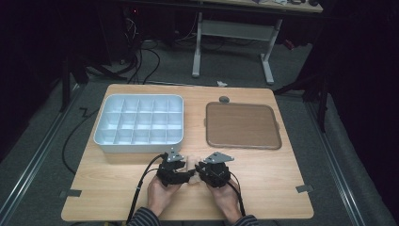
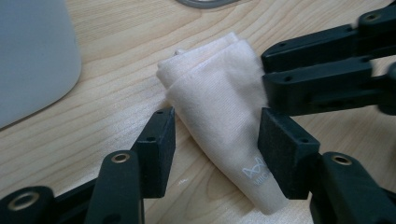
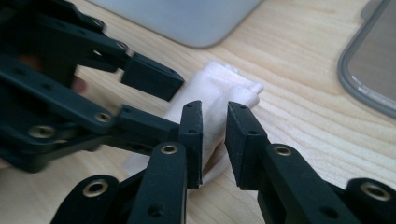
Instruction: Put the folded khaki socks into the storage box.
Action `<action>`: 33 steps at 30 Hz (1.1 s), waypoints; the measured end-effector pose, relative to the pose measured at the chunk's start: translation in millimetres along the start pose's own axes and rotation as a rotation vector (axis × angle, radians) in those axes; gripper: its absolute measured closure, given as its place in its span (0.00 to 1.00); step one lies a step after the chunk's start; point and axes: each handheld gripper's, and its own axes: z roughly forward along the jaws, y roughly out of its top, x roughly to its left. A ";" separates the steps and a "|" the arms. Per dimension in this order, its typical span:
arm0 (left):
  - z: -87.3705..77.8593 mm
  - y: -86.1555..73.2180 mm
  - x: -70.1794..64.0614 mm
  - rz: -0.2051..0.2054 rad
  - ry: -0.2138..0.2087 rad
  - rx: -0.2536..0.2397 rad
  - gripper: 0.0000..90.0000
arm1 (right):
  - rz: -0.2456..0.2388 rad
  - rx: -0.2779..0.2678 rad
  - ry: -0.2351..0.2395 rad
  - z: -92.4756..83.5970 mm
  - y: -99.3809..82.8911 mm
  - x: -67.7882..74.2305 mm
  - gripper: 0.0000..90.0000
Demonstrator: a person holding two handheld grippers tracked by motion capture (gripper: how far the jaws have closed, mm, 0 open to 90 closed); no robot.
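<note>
While both grippers meet at the table's [image 1: 263,197] near edge, a folded white cloth [image 2: 219,107] lies on the wood between them, left gripper [image 2: 215,140] spread wide around it, right gripper [image 3: 214,140] narrowed about its end with a slim gap, grey divided tray [image 1: 139,123] just beyond, brown mat [image 1: 242,125] beside it

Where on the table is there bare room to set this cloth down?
Bare wood lies right of the right gripper, below the brown tray, and left of the left gripper, below the compartment box. It is crowded around the cloth.
</note>
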 end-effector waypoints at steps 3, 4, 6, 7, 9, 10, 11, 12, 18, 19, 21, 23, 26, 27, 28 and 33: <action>-0.9 0.0 -0.6 0.011 0.004 0.004 0.52 | 0.008 0.019 -0.007 3.6 -3.0 -3.4 0.84; -0.8 -0.7 -0.6 0.015 0.004 0.000 0.52 | 0.010 0.018 -0.005 3.9 -3.8 -4.1 0.84; 0.6 -2.4 1.0 0.003 -0.007 -0.009 0.52 | 0.019 0.024 -0.005 5.2 -6.8 -5.7 0.84; 1.3 -2.5 1.7 -0.002 -0.013 -0.008 0.52 | 0.021 0.026 -0.003 5.9 -8.2 -6.7 0.84; 1.9 -1.7 1.9 0.001 -0.011 -0.005 0.51 | 0.028 0.021 0.005 6.6 -10.7 -8.3 0.84; 2.4 -1.9 1.3 0.010 -0.007 -0.005 0.51 | 0.023 0.024 0.006 7.1 -11.7 -9.5 0.85; 2.8 -2.0 1.3 0.015 -0.005 -0.005 0.51 | 0.023 0.028 0.011 7.2 -13.0 -10.3 0.85; 3.3 -2.2 1.5 0.018 -0.005 -0.005 0.51 | 0.022 0.030 0.012 7.4 -13.6 -10.7 0.85; 6.6 -1.5 6.2 0.033 0.016 -0.009 0.50 | 0.003 0.068 0.019 10.9 -19.7 -16.7 0.89; 6.8 -1.2 6.1 0.016 0.014 -0.013 0.50 | -0.015 0.059 -0.003 9.7 -22.3 -16.3 0.90; 5.7 -1.1 6.6 0.018 0.011 -0.006 0.51 | -0.007 0.058 0.001 9.1 -22.7 -16.5 0.91; 5.4 -0.2 8.8 -0.002 -0.003 0.002 0.51 | -0.009 0.059 0.008 9.4 -22.4 -17.2 0.91; 4.3 2.5 8.8 0.006 0.000 0.014 0.50 | 0.005 0.054 0.012 10.0 -22.3 -16.5 0.89; 3.9 3.2 8.8 0.008 0.000 0.016 0.49 | 0.004 0.053 0.014 10.1 -22.5 -16.1 0.88; 3.2 3.7 9.5 0.000 -0.001 0.016 0.49 | 0.002 0.049 0.016 10.2 -22.7 -15.8 0.86; -0.3 4.5 11.5 -0.025 -0.014 -0.004 0.45 | 0.026 0.025 0.020 4.4 -23.4 -18.2 0.81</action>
